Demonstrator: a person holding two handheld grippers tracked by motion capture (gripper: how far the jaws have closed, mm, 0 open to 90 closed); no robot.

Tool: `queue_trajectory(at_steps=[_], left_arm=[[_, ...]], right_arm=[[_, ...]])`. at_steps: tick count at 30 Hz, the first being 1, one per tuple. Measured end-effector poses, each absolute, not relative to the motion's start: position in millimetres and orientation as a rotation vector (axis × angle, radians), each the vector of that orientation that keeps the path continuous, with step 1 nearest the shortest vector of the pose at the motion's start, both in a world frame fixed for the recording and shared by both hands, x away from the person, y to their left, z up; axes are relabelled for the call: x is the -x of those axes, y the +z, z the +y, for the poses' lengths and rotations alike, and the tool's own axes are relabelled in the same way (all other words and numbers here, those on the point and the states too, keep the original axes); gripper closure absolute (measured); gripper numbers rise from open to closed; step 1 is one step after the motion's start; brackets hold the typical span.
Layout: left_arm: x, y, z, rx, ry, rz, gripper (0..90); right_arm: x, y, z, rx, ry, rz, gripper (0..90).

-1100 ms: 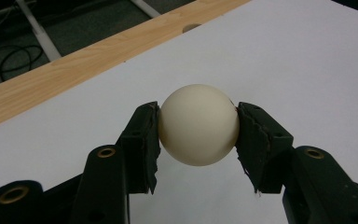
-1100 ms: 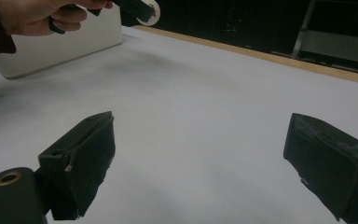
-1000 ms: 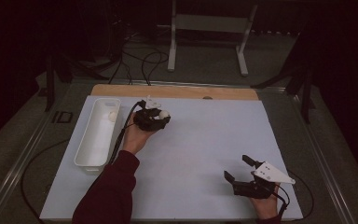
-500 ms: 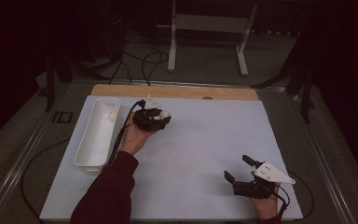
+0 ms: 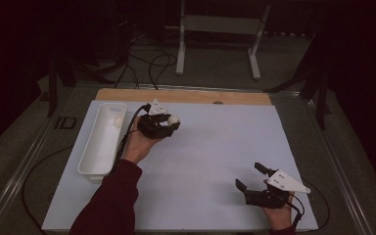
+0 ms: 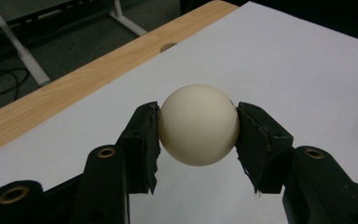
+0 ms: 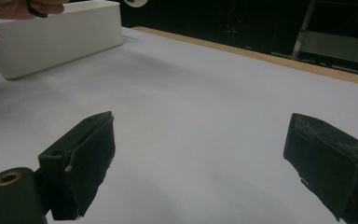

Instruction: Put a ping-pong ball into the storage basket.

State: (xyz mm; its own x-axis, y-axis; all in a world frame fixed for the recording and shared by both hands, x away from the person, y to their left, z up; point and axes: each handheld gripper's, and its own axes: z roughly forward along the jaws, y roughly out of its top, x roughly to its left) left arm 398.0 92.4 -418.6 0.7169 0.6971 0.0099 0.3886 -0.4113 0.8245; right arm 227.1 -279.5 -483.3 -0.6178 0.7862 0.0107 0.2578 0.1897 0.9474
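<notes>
Smooth cream ball point(image 6: 199, 125) clamped between left gripper point(image 6: 198, 128) matte black fingers; right gripper point(image 7: 200, 158) fingers apart.

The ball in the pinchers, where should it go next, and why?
Probably a short carry left, over the white tray. The left gripper already clamps the cream ball on both sides, and another ball lies in that tray, right beside the hand. The right gripper rests open, far off.

Right gripper point(image 7: 200, 154): jaws wide apart, nothing between them, low over white sheet point(image 7: 205, 93). White tray point(image 7: 56, 35) far left; hand point(image 7: 23, 7) above it. Wooden edge point(image 7: 261, 56) behind.
</notes>
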Motion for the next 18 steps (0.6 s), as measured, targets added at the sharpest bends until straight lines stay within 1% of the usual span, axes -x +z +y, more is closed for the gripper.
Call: queue_trajectory(at_steps=[18], left_arm=[[-384.8, -398.2, 94.5, -2.042, 0.431, 0.735, 51.3]], right_arm=[[-227.2, -483.3, -279.1, -0.971, 1.432, 1.984, 8.6]])
